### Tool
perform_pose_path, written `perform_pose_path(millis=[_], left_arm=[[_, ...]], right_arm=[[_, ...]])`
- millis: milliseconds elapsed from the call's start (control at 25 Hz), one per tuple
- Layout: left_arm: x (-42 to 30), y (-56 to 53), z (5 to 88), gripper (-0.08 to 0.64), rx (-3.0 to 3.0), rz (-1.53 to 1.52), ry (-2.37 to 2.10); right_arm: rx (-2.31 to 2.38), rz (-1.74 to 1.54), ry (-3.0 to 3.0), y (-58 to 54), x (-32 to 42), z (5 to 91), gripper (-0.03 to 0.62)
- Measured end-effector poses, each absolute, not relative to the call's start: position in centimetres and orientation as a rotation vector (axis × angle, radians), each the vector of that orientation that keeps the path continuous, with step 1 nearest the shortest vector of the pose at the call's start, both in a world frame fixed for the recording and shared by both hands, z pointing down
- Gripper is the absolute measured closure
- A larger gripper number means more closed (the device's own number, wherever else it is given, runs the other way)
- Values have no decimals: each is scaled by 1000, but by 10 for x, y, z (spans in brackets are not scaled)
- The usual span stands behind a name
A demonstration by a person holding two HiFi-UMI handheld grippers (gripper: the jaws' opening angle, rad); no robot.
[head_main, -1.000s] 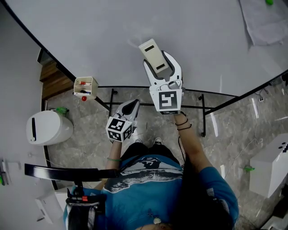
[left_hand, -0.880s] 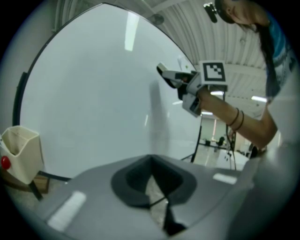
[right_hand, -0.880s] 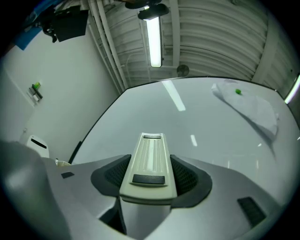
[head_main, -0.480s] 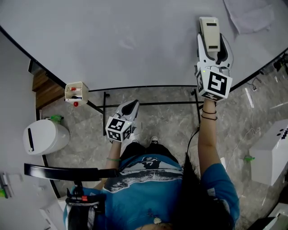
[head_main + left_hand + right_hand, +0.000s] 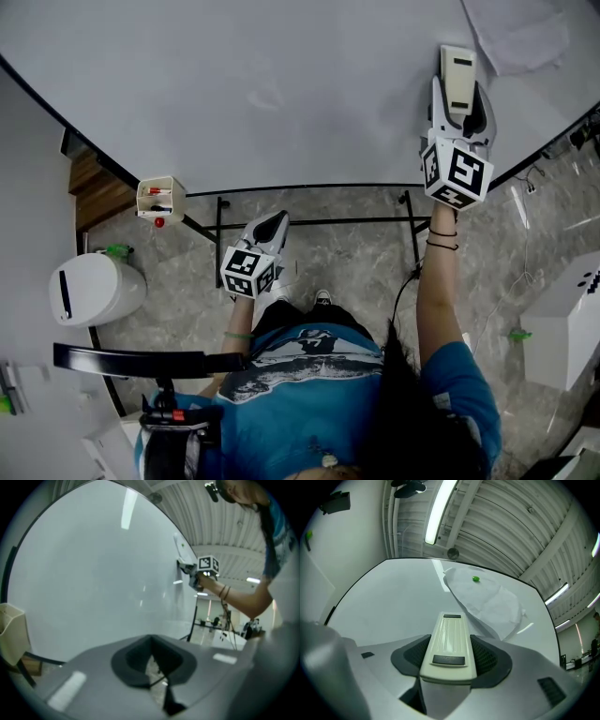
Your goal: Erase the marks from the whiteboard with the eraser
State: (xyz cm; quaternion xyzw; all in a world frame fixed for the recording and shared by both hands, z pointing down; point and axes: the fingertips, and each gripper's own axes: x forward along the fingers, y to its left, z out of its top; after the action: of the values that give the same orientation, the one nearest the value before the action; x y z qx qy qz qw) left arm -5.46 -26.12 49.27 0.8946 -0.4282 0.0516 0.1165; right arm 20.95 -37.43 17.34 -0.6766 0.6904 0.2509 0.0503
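Observation:
The big whiteboard [image 5: 234, 75] fills the top of the head view, with only a faint smudge [image 5: 267, 94] near its middle. My right gripper [image 5: 459, 101] is raised against the board's right part, shut on the cream eraser [image 5: 457, 77]. In the right gripper view the eraser [image 5: 449, 646] sits lengthwise between the jaws, pointing at the whiteboard [image 5: 389, 602]. My left gripper [image 5: 275, 221] hangs low by the person's body, off the board, shut and empty. The left gripper [image 5: 153, 654] view shows the whiteboard [image 5: 93, 573] and the distant eraser [image 5: 183, 555].
A sheet of paper [image 5: 520, 33] hangs at the board's upper right, held by a green magnet [image 5: 476, 579]. A small marker box [image 5: 159, 197] hangs off the board's left edge. The stand's black legs [image 5: 319, 220], a white bin [image 5: 94, 289] and a white box [image 5: 562, 328] are on the floor.
My right gripper has carried the eraser from the board's middle across to its right side, then a little further right. The left gripper has stayed where it was.

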Motion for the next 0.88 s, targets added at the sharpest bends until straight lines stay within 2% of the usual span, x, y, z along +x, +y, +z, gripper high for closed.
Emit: perform_pose_path(millis=[280,560,880], left_arm=[[-57,-265,491,556,2614,150,-1275],[-69,-267,493,556,2595,142,-1311],[-93,-271,500,557,2541,129,-1392]], right_arm=[[-1979,809,2169,-376,159,185,328],[-1829,963,2406,-381,52,226,328],[-1612,961,2720,-380,-60,297,328]])
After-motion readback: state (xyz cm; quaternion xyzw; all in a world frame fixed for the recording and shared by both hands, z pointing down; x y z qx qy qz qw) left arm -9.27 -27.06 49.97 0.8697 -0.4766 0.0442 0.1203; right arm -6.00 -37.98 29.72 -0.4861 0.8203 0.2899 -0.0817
